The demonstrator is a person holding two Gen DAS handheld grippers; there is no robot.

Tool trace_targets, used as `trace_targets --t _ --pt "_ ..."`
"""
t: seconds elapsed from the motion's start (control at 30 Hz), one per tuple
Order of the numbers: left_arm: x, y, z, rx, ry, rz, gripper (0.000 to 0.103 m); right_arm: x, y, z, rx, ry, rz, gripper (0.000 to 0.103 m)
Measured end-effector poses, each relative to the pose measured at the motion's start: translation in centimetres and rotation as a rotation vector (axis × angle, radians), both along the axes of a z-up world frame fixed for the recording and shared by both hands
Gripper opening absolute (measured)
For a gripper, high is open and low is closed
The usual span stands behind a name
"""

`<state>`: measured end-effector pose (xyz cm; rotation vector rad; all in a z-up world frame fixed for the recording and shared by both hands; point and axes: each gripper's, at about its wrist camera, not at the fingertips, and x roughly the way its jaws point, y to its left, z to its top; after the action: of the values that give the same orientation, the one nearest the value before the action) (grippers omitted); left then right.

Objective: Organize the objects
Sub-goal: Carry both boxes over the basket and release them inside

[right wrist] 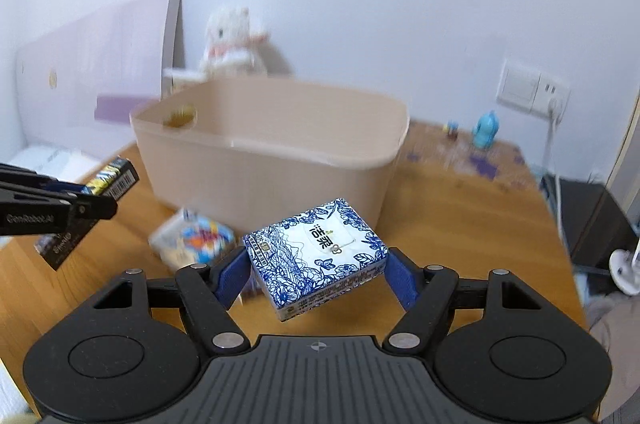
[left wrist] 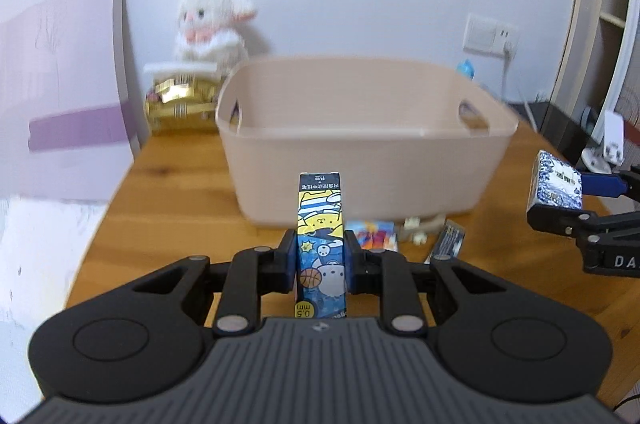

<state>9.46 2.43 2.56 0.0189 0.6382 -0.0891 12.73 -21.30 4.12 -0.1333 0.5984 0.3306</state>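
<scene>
The wooden table fills the lower half of both views. The beige plastic basket stands at frame centre in the left wrist view, upright, with a cut-out handle in each end wall; what lies inside it cannot be seen. The white plush toy sits behind the basket at upper left, above a gold box.

The left gripper occupies the lower centre of its own view. Its fingers are closed narrow on the pen box, a tall slim carton printed in blue, yellow and black with cartoon animals, a basketball and a "0.5 mm" mark. The carton stands upright between the pads, in front of the basket's near wall.

The right gripper holds the tissue pack between its blue pads, fingers set fairly wide across the pack. The pack is a white block with a blue floral pattern, tilted, raised above the table just in front of the basket.

A small colourful packet and a dark flat wrapper lie on the table at the basket's base.
</scene>
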Motion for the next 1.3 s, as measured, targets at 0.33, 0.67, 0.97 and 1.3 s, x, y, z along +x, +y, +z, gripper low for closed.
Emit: trace_targets --t 0.33,0.67,0.97,1.3 --pt "3.4 -0.4 5.2 0.014 -0.135 -0.003 0.025 2.0 0.5 5.9 0.072 -0.138 -0.021 0.071" --pt "12.2 -2.3 4.3 0.062 -0.05 0.002 0.025 9.3 3.0 6.1 0.047 -0.084 -0.065 0.071" --pt "17.9 -3.4 0.4 0.125 0.153 0.014 0.025 15.2 5.4 2.2 -0.076 0.084 -0.079 0.071" --pt "19.6 -2.3 -2.3 0.102 0.233 0.025 0.026 16.4 6.1 -0.3 -0.152 0.144 -0.091 0.077"
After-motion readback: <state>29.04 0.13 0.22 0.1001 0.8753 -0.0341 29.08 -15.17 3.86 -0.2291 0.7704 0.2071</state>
